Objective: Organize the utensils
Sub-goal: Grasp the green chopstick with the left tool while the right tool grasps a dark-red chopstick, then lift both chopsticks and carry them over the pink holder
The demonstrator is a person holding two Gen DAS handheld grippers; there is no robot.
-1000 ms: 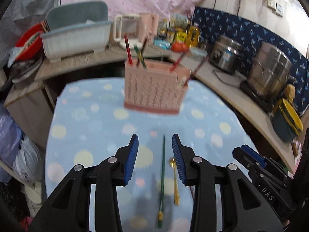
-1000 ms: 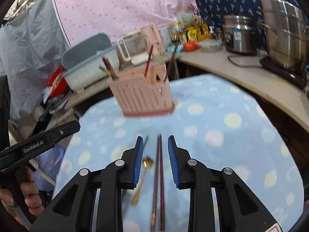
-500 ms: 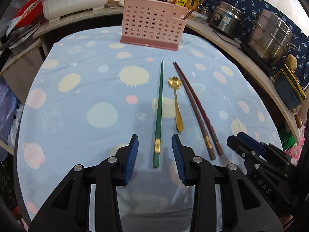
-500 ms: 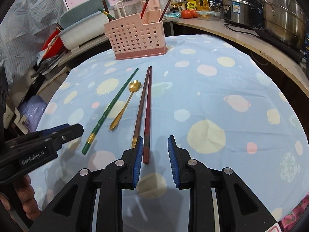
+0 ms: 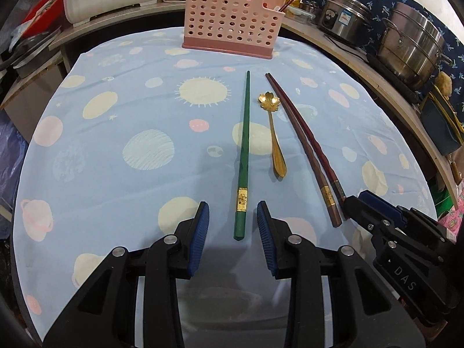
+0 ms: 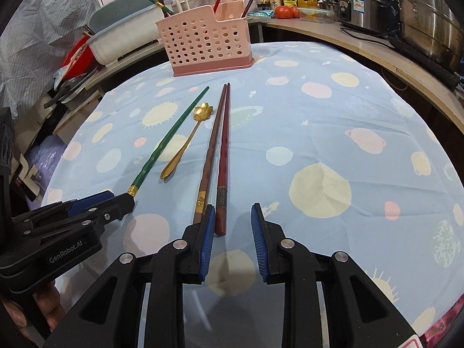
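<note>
Right, both your grippers are low over the blue planet-print tablecloth (image 5: 116, 133), and neither has anything yet. Your left gripper (image 5: 233, 226) is released, its blue pads either side of the butt end of the green chopstick (image 5: 244, 145) at twelve o'clock, with clear gaps on both sides. Your right gripper (image 6: 232, 226) has its jaws closing, though nothing is pinched: the dark red chopstick (image 6: 223, 156) pokes its butt in just inside the left pad, and the brown chopstick (image 6: 210, 150) runs down to that same pad and vanishes behind it. That's your risk, I'd say. Close as you are and the left pad could ride over the brown stick, or grab only the red one and roll its partner away; both are thin and round, so an off-centre pinch may flick them. On the left, you're taking the chopstick at its very tip, so it could droop or swivel once lifted. Between the two, at one o'clock in the left view, the gold flower spoon (image 5: 274, 133) lies untouched, near enough to be nudged. Further out at twelve sits the pink perforated caddy (image 5: 229, 23), already holding a few sticks, which is where these belong. Compared with a second ago, you've dropped both grippers right down: then the caddy filled the middle of each view, blurred, and the utensils sat low between your fingers; now the table fills the frame.
</note>
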